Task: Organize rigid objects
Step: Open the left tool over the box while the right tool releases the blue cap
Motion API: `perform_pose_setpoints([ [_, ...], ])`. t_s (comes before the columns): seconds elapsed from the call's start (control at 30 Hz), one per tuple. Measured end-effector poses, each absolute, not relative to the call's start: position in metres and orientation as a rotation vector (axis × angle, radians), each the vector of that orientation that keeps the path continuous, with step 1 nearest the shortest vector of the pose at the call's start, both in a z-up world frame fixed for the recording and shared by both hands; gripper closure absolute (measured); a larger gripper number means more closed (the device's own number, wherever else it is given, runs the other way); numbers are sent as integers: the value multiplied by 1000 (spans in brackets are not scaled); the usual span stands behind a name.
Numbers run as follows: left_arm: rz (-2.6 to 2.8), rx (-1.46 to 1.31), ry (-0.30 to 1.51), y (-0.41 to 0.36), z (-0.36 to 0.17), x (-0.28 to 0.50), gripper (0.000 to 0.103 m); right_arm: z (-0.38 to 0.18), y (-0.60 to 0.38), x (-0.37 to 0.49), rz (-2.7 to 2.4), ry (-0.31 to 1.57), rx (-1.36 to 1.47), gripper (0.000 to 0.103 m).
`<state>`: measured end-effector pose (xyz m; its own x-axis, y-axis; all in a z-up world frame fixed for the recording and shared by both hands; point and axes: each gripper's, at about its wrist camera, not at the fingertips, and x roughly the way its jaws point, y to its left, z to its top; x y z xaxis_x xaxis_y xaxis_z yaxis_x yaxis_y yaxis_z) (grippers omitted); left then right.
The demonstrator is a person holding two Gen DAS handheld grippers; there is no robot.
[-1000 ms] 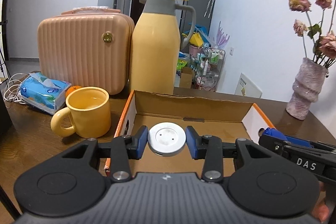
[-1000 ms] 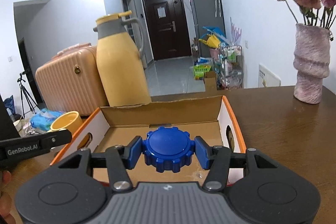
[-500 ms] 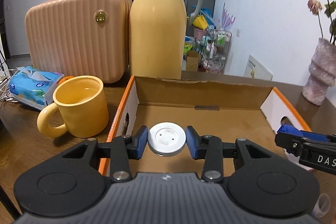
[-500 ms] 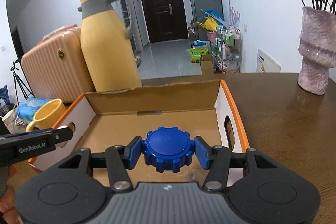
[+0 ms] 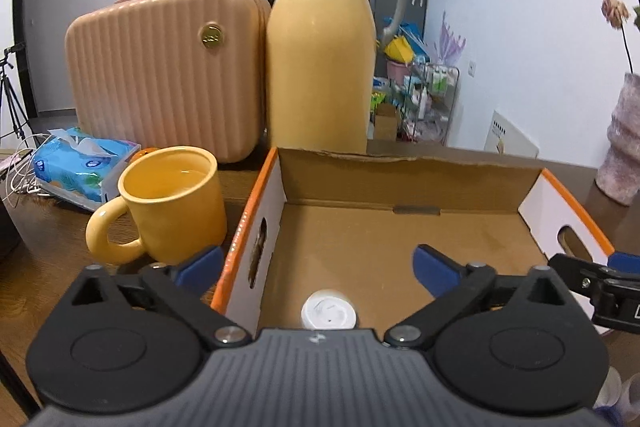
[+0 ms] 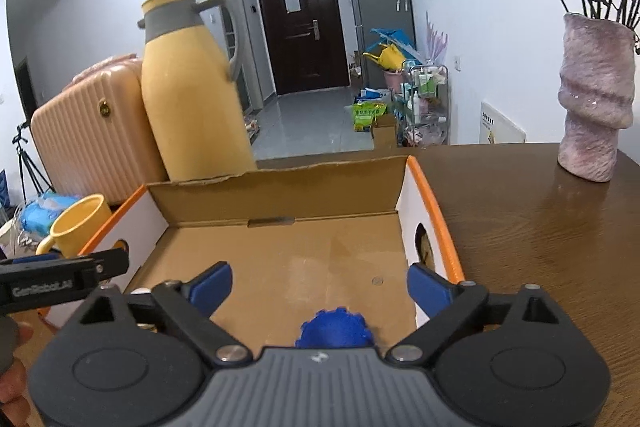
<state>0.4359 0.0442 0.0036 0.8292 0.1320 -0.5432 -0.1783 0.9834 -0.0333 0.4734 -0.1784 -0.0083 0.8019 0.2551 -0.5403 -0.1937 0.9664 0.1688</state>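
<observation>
Left gripper (image 5: 318, 267): jaws spread wide, having just opened; nothing pressed between the blue pads.
White cap (image 5: 329, 314): lies loose on the floor of the cardboard box (image 5: 400, 183), near its front left corner; its near edge is cut off by the gripper body.
Right gripper (image 6: 319, 285): jaws likewise wide apart, just opened, gripping nothing.
Blue knob (image 6: 335, 327): rests on the box floor toward the right side wall; its lower half is hidden behind the gripper body, only the toothed top rim shows.
Change: half a second ago each piece sat clamped between its pads above the box floor; both are now released and lie lower in view.
Outward, left: yellow mug (image 5: 172, 205) just beside the box's orange-edged wall, tissue pack (image 5: 80, 169) behind it.
Behind box: yellow thermos jug (image 5: 320, 47), ribbed peach case (image 5: 160, 67).
Right: pink vase (image 6: 592, 99) on the wooden table (image 6: 540, 227), its flowers cut off by the frame.
</observation>
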Motion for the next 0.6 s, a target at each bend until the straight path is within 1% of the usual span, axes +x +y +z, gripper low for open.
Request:
perform_pose_setpoints([
  [0.03,163,-88,568,45,4,436,0,-8,-180,473,239,591,112,1],
  [0.07,162,-95,570,46,4,436,0,-8,-181,473,235,589,114,0],
  [0.6,187,-89,560,46,7,432,0,-6,-182,464,224,570,97,0],
])
